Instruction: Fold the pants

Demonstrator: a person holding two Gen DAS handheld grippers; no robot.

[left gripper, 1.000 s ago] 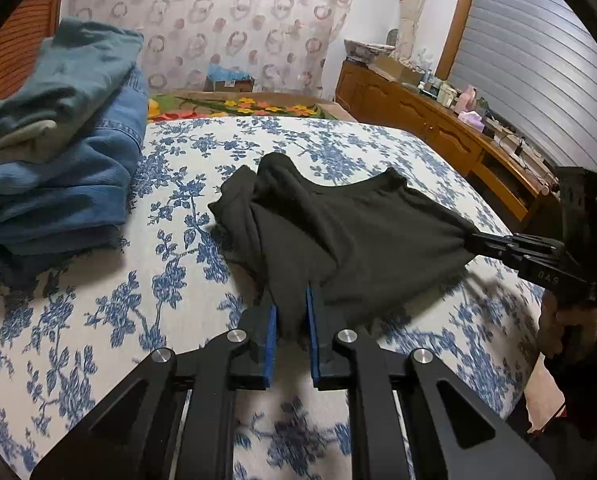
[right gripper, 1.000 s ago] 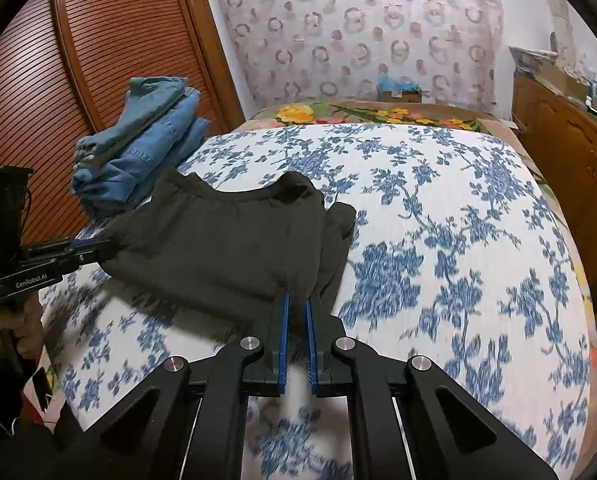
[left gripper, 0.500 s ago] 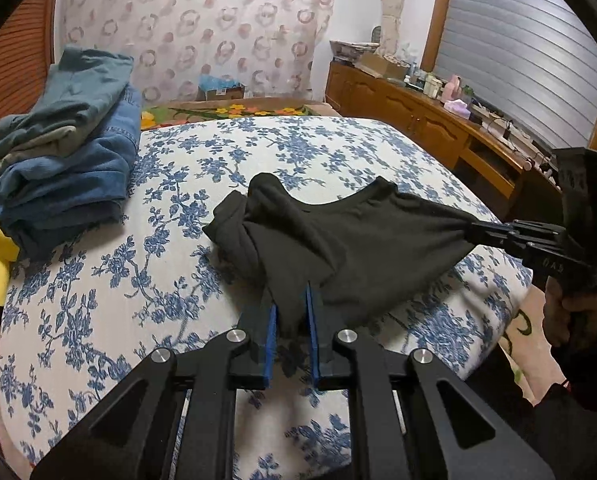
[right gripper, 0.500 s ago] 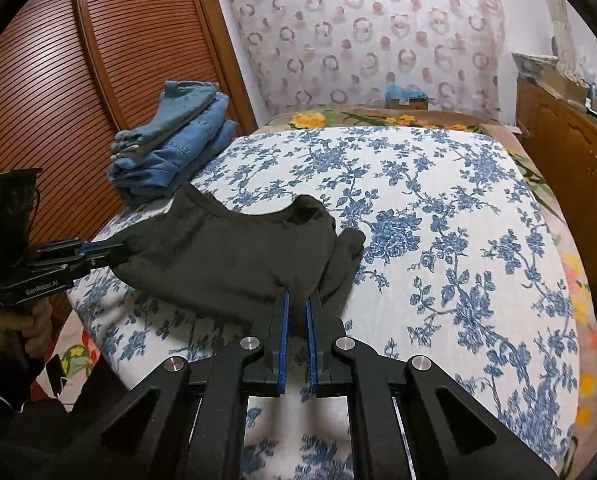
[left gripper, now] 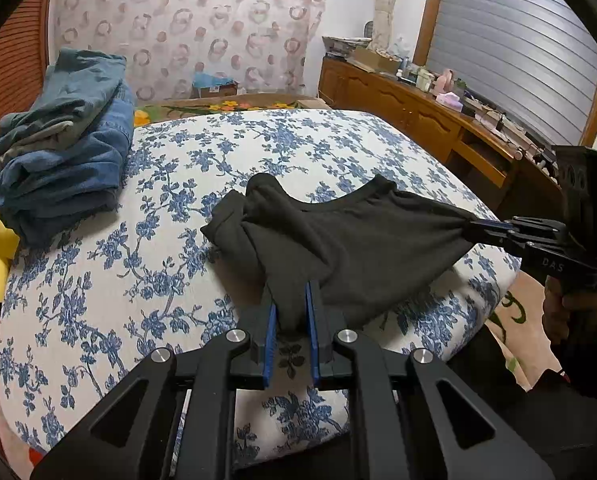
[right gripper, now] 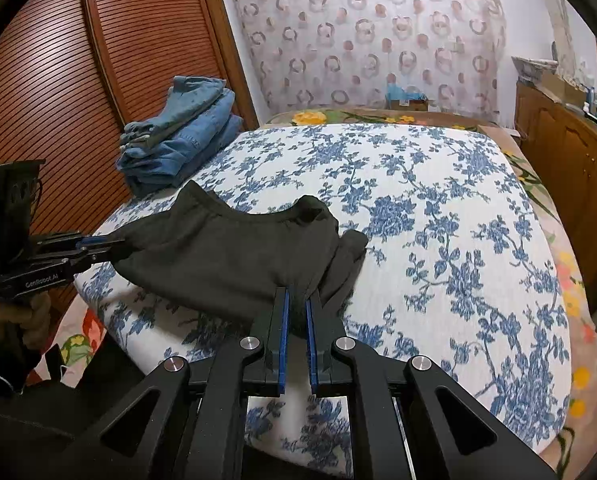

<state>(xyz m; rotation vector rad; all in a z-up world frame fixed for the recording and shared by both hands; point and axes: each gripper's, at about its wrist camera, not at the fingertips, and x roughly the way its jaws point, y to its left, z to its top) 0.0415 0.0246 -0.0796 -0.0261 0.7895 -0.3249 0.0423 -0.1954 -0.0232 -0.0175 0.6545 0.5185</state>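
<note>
The left gripper (left gripper: pixel 290 312) is clamping one corner of the black pants (left gripper: pixel 350 236), and the right gripper (right gripper: pixel 296 312) is pinching the other corner. Compared with one second ago, both grippers are drawing back toward the near edge of the bed (left gripper: pixel 170 184), so the pants are lying closer to this edge and stretching between them. In the left wrist view, a stack of folded jeans (left gripper: pixel 62 152) is lying at 10 o'clock, well apart. A wooden dresser (left gripper: pixel 426 120) is standing at 2 o'clock.
</note>
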